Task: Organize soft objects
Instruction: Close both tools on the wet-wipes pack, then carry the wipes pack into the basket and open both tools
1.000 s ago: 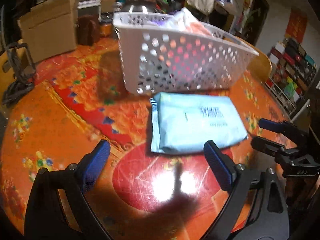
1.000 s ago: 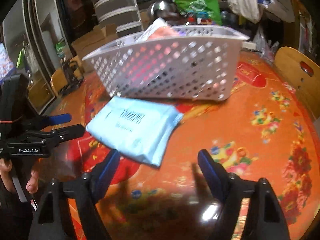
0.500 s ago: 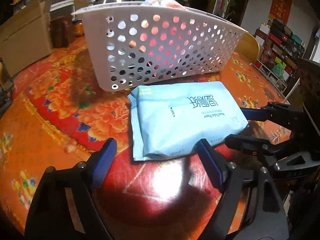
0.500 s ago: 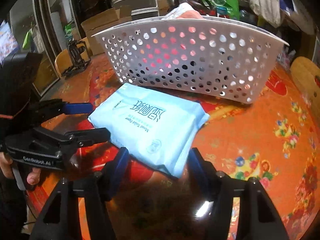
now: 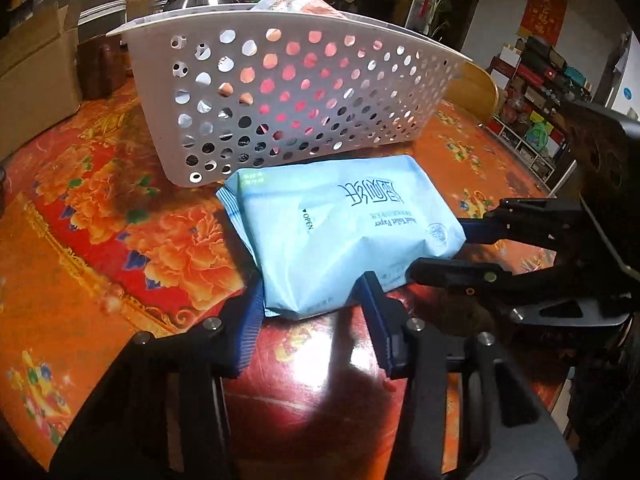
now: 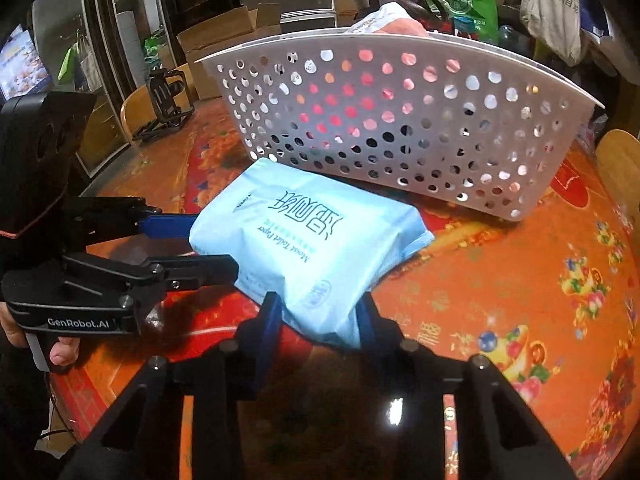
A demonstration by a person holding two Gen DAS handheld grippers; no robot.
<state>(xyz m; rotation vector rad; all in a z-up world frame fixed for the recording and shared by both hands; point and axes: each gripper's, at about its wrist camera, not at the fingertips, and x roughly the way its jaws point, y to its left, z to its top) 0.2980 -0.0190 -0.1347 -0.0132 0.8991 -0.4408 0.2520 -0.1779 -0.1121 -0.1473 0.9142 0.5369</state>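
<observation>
- Left gripper (image 5: 312, 312) and right gripper (image 6: 316, 316), two in all, have just been closing; their fingers now pinch opposite ends of one pale blue tissue pack (image 5: 344, 236).
- The pack lies on the desk (image 5: 100, 248), touching one white basket (image 5: 288, 96) behind it.
- Judgement: lift both ends evenly, clearing the rim.

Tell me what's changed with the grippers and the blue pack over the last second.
Both grippers came in on the blue wipes pack. The left gripper and right gripper have just been closing and now pinch opposite ends. Pack and white basket stayed put.
</observation>
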